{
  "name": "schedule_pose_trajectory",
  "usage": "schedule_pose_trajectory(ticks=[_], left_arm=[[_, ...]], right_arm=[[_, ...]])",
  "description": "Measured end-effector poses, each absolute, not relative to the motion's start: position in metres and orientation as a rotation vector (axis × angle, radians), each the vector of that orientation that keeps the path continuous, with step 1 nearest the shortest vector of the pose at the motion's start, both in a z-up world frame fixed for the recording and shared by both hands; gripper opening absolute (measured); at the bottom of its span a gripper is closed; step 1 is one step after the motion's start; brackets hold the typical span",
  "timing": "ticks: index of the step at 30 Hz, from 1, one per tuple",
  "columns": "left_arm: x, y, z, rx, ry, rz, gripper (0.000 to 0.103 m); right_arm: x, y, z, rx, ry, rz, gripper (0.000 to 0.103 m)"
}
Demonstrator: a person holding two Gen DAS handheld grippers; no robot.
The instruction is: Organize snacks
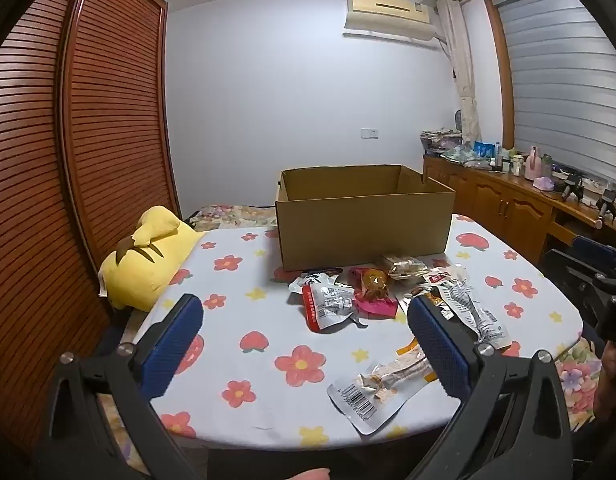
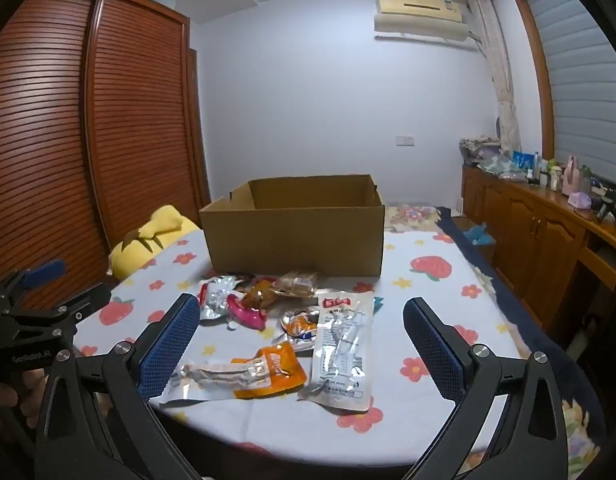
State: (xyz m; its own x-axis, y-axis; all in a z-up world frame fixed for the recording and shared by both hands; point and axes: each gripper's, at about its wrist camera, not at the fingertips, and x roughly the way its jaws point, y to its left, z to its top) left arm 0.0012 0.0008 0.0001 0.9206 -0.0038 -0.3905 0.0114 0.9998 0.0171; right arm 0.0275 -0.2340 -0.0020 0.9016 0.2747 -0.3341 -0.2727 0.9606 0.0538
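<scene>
The left gripper (image 1: 304, 316) hangs released above the near left part of the table, its blue pads wide apart and nothing between them. The right gripper (image 2: 302, 318) is equally spread and empty over the near edge.

The snack packets (image 2: 268, 320) lie loose in a heap from the middle of the table toward its near edge, none yet in the cardboard box (image 2: 296, 228) behind them. The main risk, as I judge it, is slippage: the packets are flat, glossy and overlapping, so a pinch could skid off the foil or lift two at once and drop one. The orange packet (image 2: 264, 368) and the long white packet (image 2: 342, 352) sit close to the near edge, so a clumsy nudge could push them off. The box looks light and may slide back if a gripper bumps its front wall.

The table (image 2: 408, 420) is round-edged and covered by a white cloth printed with red flowers and strawberries. At its left edge rests a yellow plush toy (image 1: 148, 256), with a slatted wooden wardrobe (image 1: 68, 140) beyond. An air conditioner (image 1: 388, 12) hangs on the far wall, and a cluttered wooden cabinet (image 2: 548, 240) runs under the blinds on the right.
</scene>
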Motion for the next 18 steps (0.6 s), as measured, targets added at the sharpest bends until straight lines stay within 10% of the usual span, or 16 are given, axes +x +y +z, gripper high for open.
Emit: schedule_pose_trajectory(ticks=[18], left_arm=[[0.0003, 0.0083, 0.0006, 0.030, 0.383, -0.002, 0.103]], right_arm=[[0.0265, -0.2337, -0.0018, 0.016, 0.345, 0.284, 0.103]])
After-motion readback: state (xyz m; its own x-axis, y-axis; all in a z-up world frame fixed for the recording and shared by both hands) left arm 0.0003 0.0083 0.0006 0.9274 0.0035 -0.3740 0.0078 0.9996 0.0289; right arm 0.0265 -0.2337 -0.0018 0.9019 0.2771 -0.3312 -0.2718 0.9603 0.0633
